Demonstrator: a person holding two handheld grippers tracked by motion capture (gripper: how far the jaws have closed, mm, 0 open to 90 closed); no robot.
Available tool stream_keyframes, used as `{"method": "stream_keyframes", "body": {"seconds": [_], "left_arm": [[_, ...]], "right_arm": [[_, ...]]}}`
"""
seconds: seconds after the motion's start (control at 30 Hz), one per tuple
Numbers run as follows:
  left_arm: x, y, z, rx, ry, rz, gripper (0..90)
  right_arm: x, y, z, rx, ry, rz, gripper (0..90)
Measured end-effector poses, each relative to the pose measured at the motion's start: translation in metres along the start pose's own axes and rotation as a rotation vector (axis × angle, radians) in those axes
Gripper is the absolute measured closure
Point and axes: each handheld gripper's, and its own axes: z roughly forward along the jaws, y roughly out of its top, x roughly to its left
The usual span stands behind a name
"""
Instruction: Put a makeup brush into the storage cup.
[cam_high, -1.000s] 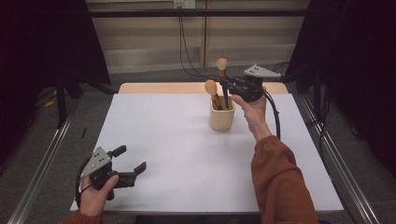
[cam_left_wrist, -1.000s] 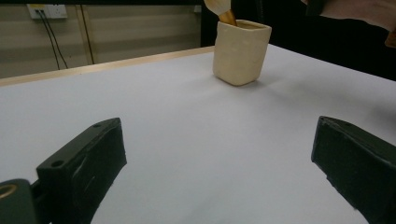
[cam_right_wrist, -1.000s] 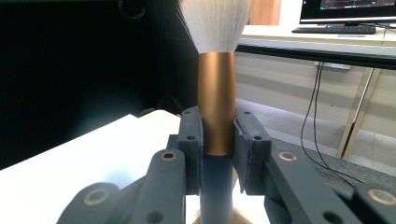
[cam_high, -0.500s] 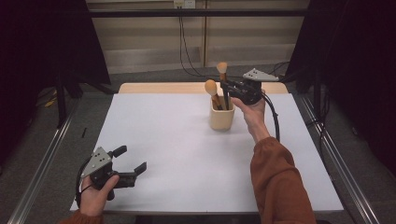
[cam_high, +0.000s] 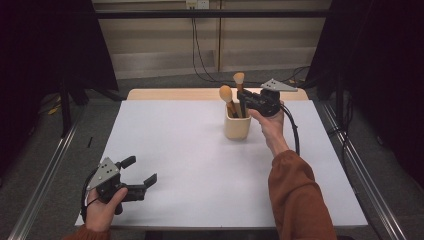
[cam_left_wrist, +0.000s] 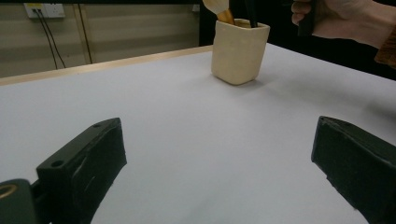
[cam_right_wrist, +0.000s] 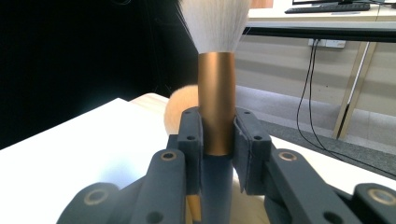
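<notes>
Lower than a second before, the right gripper (cam_high: 243, 95) held its makeup brush (cam_high: 239, 86) upright, handle down inside the cream cup (cam_high: 237, 127) at the table's (cam_high: 200, 165) far side. From the left gripper view, jaws stood wide apart — nothing between. From the right gripper view, pads (cam_right_wrist: 191, 140) clamped the brush's gold ferrule.
</notes>
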Motion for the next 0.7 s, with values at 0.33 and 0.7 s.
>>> {"method": "stream_keyframes", "body": {"seconds": [0.33,0.7], "left_arm": [[0.001,0.000,-0.001,-0.002,0.003,0.001,2.8],[0.000,0.000,-0.001,-0.002,0.003,0.006,2.8]], "right_arm": [[0.000,-0.014,-0.001,0.001,-0.006,0.017,74.7],[0.000,-0.021,-0.003,-0.002,0.001,0.033,74.6]]}}
